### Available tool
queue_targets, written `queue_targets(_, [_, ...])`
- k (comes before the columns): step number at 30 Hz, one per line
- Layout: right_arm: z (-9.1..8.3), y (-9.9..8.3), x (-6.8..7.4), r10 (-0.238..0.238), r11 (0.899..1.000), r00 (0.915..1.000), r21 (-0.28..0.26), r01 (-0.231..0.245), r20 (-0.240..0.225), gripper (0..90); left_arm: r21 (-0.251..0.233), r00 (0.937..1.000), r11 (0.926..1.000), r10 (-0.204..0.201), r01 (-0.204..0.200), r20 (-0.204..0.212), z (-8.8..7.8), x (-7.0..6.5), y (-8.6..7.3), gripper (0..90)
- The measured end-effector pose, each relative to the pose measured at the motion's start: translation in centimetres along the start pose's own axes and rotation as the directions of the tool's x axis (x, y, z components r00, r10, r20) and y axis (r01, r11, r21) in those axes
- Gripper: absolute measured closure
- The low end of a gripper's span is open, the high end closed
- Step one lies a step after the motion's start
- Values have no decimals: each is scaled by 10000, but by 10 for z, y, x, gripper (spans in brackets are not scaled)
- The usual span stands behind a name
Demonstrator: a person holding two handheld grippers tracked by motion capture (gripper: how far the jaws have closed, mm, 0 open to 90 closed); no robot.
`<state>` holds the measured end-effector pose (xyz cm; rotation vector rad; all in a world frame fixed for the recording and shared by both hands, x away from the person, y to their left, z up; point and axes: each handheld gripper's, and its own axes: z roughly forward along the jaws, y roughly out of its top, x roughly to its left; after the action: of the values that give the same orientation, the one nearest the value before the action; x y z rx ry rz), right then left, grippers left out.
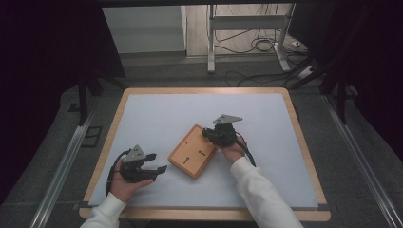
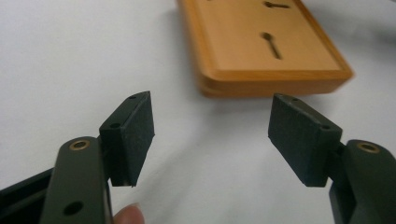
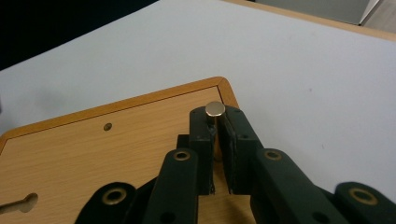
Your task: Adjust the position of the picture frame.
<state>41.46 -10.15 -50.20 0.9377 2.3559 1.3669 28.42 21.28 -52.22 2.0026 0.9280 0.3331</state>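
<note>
A flat wooden board [image 1: 192,151] with keyhole slots [image 2: 272,44] lies at an angle on the white mat. My right gripper [image 1: 206,133] hovers over the board's far right part, shut on a small metal pin. In the right gripper view the pin's flat round head [image 3: 215,108] stands up between the pads of that gripper [image 3: 215,119], over the board [image 3: 93,149] near its rounded corner. A small hole [image 3: 108,126] lies to the left of it. My left gripper [image 1: 158,162] rests left of the board, jaws wide open and bare [image 2: 210,126], pointing at the board's near edge [image 2: 275,86].
The white mat [image 1: 157,114] covers a wooden table with a raised rim [image 1: 114,128]. Beyond the far edge stand metal frame legs [image 1: 210,42] and loose cables [image 1: 259,45] on the floor. Dark curtains hang on both sides.
</note>
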Motion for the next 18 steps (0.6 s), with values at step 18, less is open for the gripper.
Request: queue_targets(18, [-41,-35,0,58,9996,9993,273,-49,-357,833,404,9999,9991,127,-131,83,8,-3,-1,308])
